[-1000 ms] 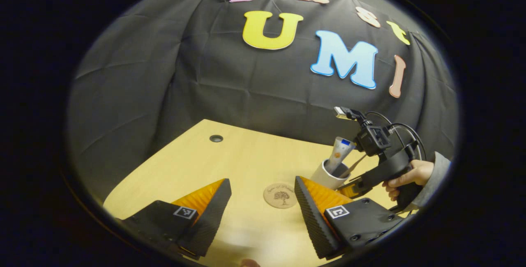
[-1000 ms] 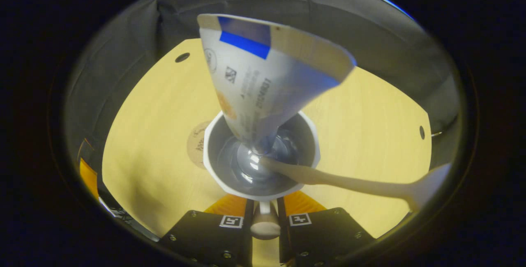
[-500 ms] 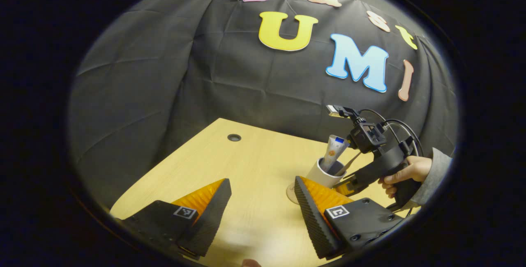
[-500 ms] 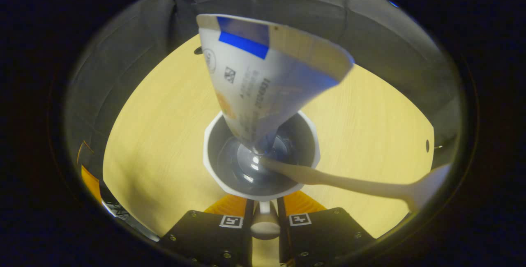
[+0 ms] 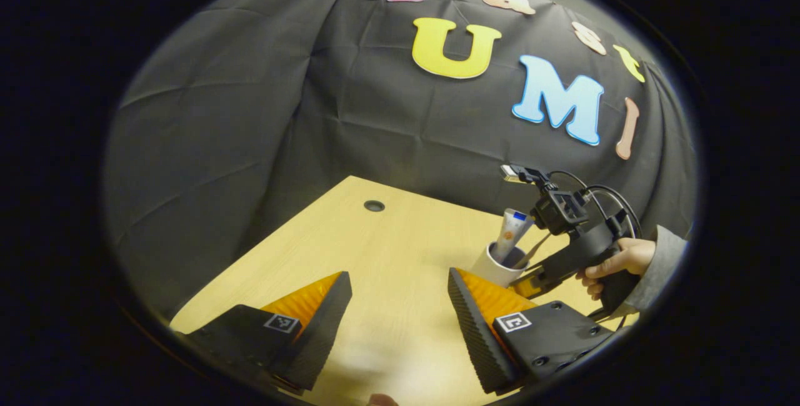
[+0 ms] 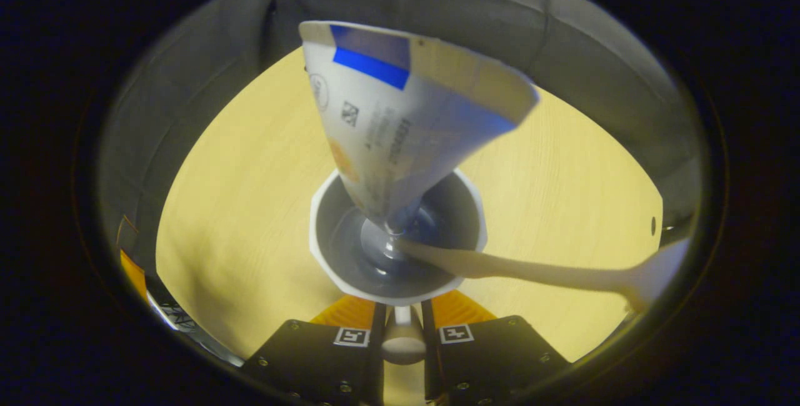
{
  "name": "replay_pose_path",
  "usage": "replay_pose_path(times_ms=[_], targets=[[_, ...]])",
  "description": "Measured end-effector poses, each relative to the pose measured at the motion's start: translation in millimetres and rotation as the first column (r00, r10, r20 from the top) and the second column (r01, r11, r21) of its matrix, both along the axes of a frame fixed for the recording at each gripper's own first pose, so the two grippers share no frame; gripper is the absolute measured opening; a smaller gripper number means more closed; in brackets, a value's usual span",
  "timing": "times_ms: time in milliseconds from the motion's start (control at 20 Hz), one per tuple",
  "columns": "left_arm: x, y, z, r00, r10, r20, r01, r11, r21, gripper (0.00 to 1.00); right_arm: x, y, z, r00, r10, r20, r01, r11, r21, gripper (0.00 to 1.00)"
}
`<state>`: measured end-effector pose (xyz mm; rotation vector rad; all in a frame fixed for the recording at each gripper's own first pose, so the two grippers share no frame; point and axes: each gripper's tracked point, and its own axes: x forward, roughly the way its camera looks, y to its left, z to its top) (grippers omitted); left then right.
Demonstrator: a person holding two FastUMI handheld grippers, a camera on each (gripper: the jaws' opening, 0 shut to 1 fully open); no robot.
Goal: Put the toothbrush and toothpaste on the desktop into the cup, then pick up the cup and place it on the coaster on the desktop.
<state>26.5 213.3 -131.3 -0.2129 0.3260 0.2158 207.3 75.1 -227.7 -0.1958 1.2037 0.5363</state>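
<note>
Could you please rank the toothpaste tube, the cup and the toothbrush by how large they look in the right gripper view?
1. Toothpaste tube: largest, though it stands nearest the camera, which inflates it.
2. Cup: its rim comes next.
3. Toothbrush: long but thin, least area.

The right claw holds the cup by its handle.

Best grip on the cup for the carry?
Take the cup by its handle, from the near side. The right claw already pinches it there. The toothpaste and toothbrush lean out of the mouth, ruling out a rim grasp.
</note>
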Motion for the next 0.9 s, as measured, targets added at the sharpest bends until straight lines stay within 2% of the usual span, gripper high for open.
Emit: replay_pose_path(times_ms=[100, 150, 200, 300, 400, 550, 650, 800, 900], targets=[[-2, 2, 0, 1.000, 0.003, 0.001, -0.003, 1.000, 0.003, 0.98, 0, 1, 0, 1.000, 0.000, -0.001, 0.000, 1.000, -0.002, 0.26], [-2, 3, 1, 1.000, 0.005, 0.003, -0.005, 1.000, 0.006, 0.98, 0, 1, 0, 1.000, -0.001, 0.000, 0.001, 1.000, -0.002, 0.31], [-1, 2, 4, 1.000, 0.005, 0.006, -0.005, 1.000, 0.008, 0.98, 1, 2, 2, 1.000, -0.003, 0.004, 0.003, 1.000, 0.000, 0.27], [-2, 1, 6, 1.000, 0.003, 0.009, -0.004, 1.000, 0.013, 0.98, 3, 0, 5, 1.000, 0.001, 0.023, -0.002, 1.000, 0.003, 0.28], [-1, -3, 10, 1.000, -0.001, 0.014, 0.001, 1.000, 0.019, 0.98, 6, -2, 8, 0.999, 0.010, 0.050, -0.010, 1.000, 0.012, 0.35], [2, -14, 16, 1.000, -0.017, 0.024, 0.016, 1.000, 0.024, 0.98, 6, -8, 26, 0.995, 0.005, 0.104, -0.008, 1.000, 0.030, 0.66], [5, -21, 22, 0.999, -0.031, 0.033, 0.029, 0.999, 0.037, 0.98, 2, -13, 39, 0.991, -0.012, 0.133, 0.005, 0.998, 0.058, 0.79], [13, -34, 34, 0.997, -0.058, 0.047, 0.054, 0.995, 0.078, 0.98, -2, -30, 63, 0.978, -0.057, 0.198, 0.036, 0.994, 0.107, 0.78], [19, -45, 46, 0.995, -0.080, 0.063, 0.075, 0.994, 0.083, 0.98, -5, -44, 83, 0.960, -0.097, 0.262, 0.060, 0.987, 0.147, 0.78]])
